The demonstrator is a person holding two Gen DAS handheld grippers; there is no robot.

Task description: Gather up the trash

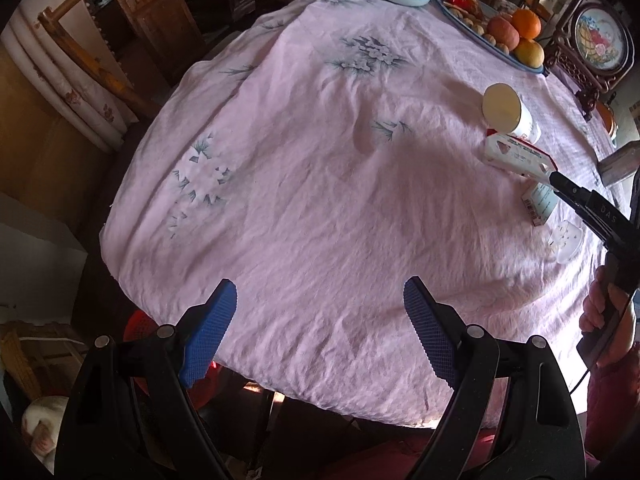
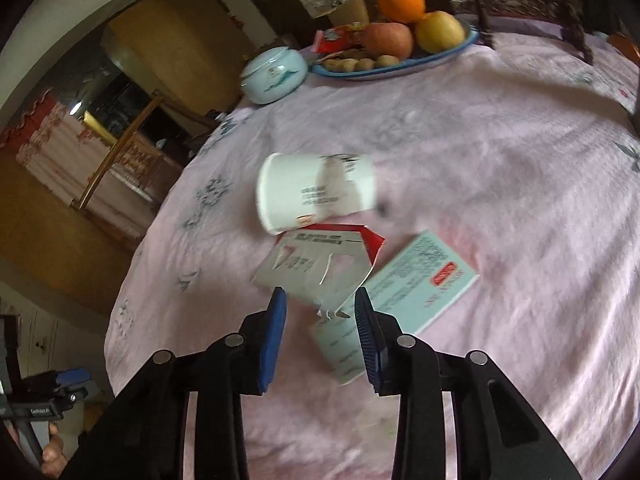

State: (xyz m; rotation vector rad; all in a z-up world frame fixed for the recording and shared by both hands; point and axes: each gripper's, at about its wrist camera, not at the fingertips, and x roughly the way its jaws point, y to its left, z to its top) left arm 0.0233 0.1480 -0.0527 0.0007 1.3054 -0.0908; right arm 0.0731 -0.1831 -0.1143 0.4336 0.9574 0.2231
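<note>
A torn white-and-red carton [image 2: 316, 268] lies on the pink tablecloth [image 2: 480, 200], next to a white paper cup [image 2: 316, 192] on its side. A pale blue box [image 2: 420, 280] lies just right of the carton. My right gripper [image 2: 320, 300] hovers over the carton's near end. Its jaws stand narrowly apart, and the carton's left corner reaches past the left finger, so the pads grip nothing. In the left wrist view the carton [image 1: 516, 156], cup [image 1: 508, 114] and right gripper [image 1: 556, 178] sit at the far right. My left gripper [image 1: 320, 300] is wide open and empty above the table's near edge.
A clear plastic cup [image 1: 566, 244] lies near the blue box [image 1: 540, 200]. At the far side stand a blue plate [image 2: 468, 42] of fruit and snacks and a pale lidded jar [image 2: 276, 76]. Wooden chairs ring the table. A red basket [image 1: 136, 324] shows below the table edge.
</note>
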